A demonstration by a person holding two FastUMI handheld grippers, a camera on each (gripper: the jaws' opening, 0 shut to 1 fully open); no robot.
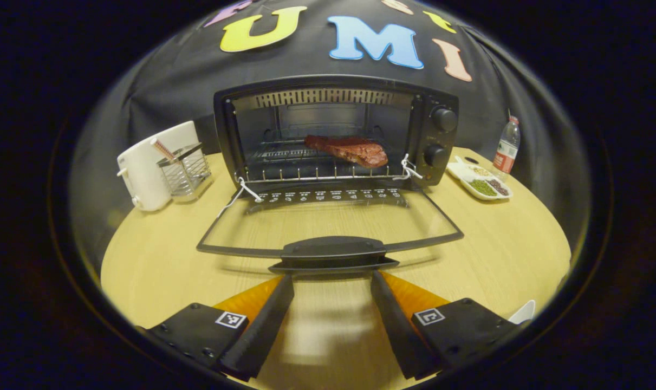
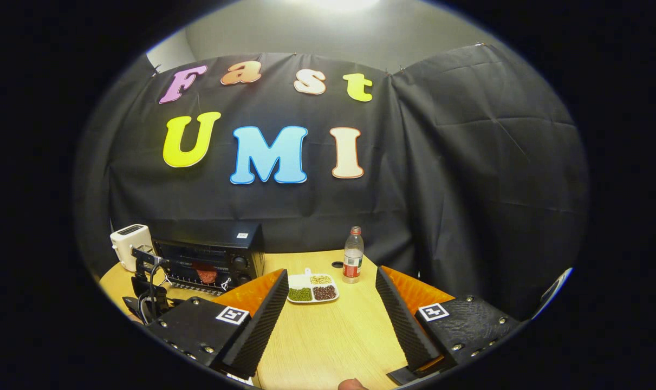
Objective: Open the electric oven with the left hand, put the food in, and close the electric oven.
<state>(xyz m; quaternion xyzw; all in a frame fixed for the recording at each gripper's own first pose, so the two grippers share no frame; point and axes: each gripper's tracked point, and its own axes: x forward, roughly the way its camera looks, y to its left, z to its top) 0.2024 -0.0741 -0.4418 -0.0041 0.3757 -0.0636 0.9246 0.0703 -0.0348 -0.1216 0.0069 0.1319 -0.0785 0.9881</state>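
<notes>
Right now my left claw (image 1: 332, 287) hangs low over the wooden table (image 1: 495, 254), its two fingers spread apart with nothing between them, their tips just short of the handle (image 1: 333, 252) on the oven door (image 1: 328, 222). That glass door lies folded down flat toward me, and white strings run from its hinge corners to the oven (image 1: 336, 130). Past it, the oven mouth stands open and the slab of meat (image 1: 348, 149) sits on the wire rack, toward the right side. Left of the oven I see a white toaster (image 1: 149, 168) with a wire basket (image 1: 186, 170) just beside it. To the right lies a divided dish (image 1: 482, 181) of beans, then a bottle (image 1: 506, 147) at the table's far edge.

My right claw (image 2: 330, 300) is held apart too, empty, above the table, with the dish and bottle beyond its fingertips and the oven off to the left, where the other claw sits in front of it.
</notes>
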